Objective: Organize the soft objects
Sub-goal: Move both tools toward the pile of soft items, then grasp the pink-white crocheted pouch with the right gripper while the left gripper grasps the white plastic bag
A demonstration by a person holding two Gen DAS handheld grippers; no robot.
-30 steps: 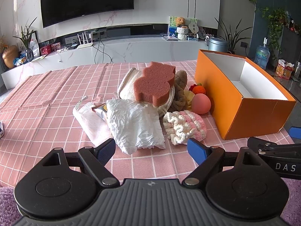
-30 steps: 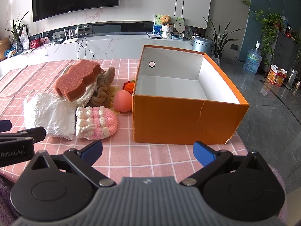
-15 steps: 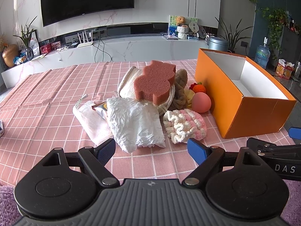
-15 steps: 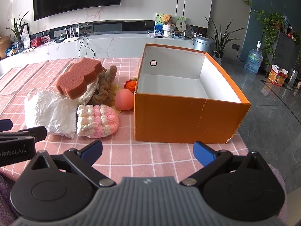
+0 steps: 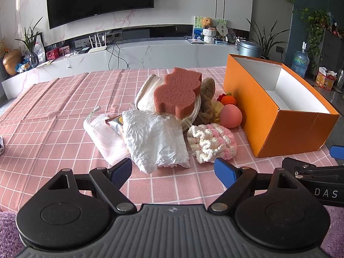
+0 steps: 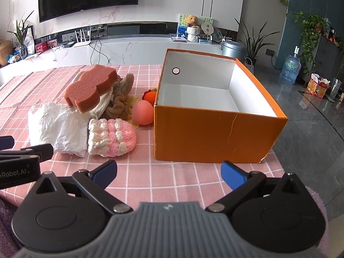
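Observation:
A heap of soft things lies on the pink checked tablecloth [image 5: 53, 111]: a reddish sponge [image 5: 176, 92] on top of a cream pad, a crumpled white cloth [image 5: 154, 139], a pink-and-white crochet piece [image 5: 211, 142], a brown knitted item [image 5: 207, 103], a peach ball [image 5: 230, 116] and an orange crochet fruit [image 5: 228, 100]. An empty orange box [image 6: 215, 129] stands right of the heap. My left gripper [image 5: 173, 171] is open, just short of the white cloth. My right gripper [image 6: 168, 173] is open in front of the box, holding nothing.
A small white mesh pouch [image 5: 103, 133] and a packet lie at the heap's left. The table's right edge [image 6: 277, 157] drops to a grey floor. A white TV counter [image 5: 150, 51] runs behind the table. Purple fuzzy fabric [image 5: 8, 221] lies under the near edge.
Both views have shifted slightly; the heap and box sit a touch closer and higher. Nothing was taken hold of or moved on the table.

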